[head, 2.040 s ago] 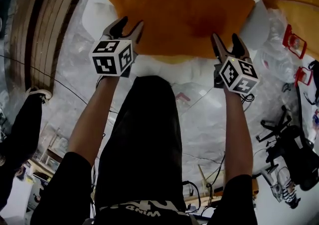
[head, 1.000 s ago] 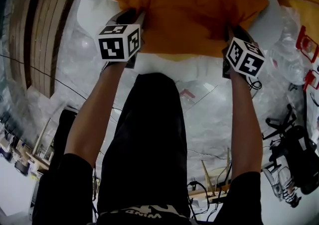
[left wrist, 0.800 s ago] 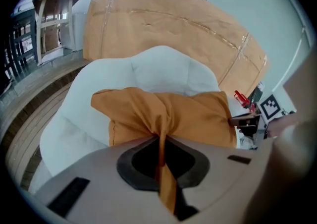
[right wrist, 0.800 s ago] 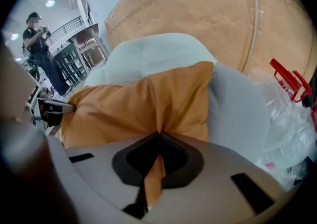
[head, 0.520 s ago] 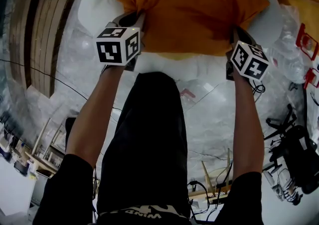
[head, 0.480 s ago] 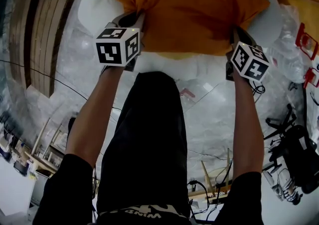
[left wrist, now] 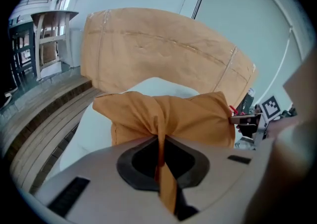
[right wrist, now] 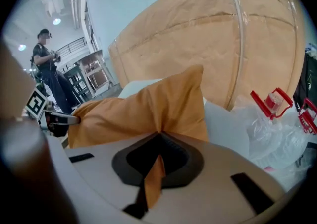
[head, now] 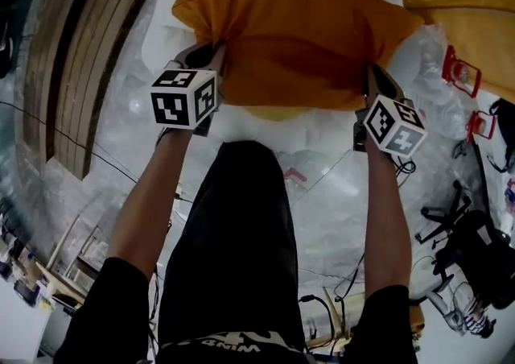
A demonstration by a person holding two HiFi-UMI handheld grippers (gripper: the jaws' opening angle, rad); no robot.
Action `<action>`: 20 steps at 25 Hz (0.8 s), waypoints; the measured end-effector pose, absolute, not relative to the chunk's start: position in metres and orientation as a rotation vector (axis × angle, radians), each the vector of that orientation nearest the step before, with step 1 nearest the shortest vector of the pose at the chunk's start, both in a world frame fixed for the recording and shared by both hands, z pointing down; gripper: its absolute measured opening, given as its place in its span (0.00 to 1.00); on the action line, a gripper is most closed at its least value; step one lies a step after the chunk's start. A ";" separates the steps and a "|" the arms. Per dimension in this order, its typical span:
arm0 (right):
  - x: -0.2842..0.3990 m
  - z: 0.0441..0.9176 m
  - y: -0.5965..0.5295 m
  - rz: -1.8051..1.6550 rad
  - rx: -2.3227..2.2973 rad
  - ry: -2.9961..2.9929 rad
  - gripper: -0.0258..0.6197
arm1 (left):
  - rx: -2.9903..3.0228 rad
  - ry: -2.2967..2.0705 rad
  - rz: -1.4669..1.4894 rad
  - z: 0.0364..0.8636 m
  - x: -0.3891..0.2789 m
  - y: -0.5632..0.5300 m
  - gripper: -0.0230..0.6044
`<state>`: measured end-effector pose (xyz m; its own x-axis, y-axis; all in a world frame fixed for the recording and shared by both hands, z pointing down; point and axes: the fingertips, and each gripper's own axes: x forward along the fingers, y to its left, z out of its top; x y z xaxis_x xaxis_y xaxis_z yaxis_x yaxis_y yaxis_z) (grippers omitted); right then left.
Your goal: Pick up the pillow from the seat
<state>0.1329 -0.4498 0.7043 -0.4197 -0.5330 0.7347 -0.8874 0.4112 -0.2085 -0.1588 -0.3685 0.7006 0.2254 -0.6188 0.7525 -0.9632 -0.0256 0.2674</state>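
Orange pillow (head: 302, 32) is pinched along its near edge: fabric at one corner is clamped by left gripper (head: 208, 54), the other corner by right gripper (head: 372, 76). White seat (head: 161, 28) is seen beneath.

Both arms reach forward, roughly parallel, elbows nearly straight; left forearm (head: 149, 201) and right forearm (head: 388, 209) are bare below short dark sleeves.

Left gripper (head: 211, 52): pitched forward and down. Jaws pressed together on a pinched fold of the pillow (head: 298, 40); a strip of its orange cloth trails back between them toward the gripper body. Marker cube (head: 183, 98) sits just behind the jaws and hides most of the hand.

Right gripper (head: 374, 76): same pitch. Jaws closed on a fold of the same cloth, with a tab of it showing behind the tips. Its cube (head: 394, 126) is likewise just behind the jaws.

Each gripper lies well off to the other's side, at about the same height.
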 end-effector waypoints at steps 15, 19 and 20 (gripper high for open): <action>0.136 0.501 -0.454 0.782 1.296 -2.218 0.08 | 1.865 -1.530 0.533 0.485 -0.159 -0.379 0.07; 0.136 0.428 -0.433 0.768 1.329 -2.272 0.08 | 1.924 -1.590 0.524 0.408 -0.159 -0.361 0.07; 0.137 0.411 -0.422 0.775 1.334 -2.284 0.08 | 1.939 -1.601 0.523 0.391 -0.158 -0.352 0.07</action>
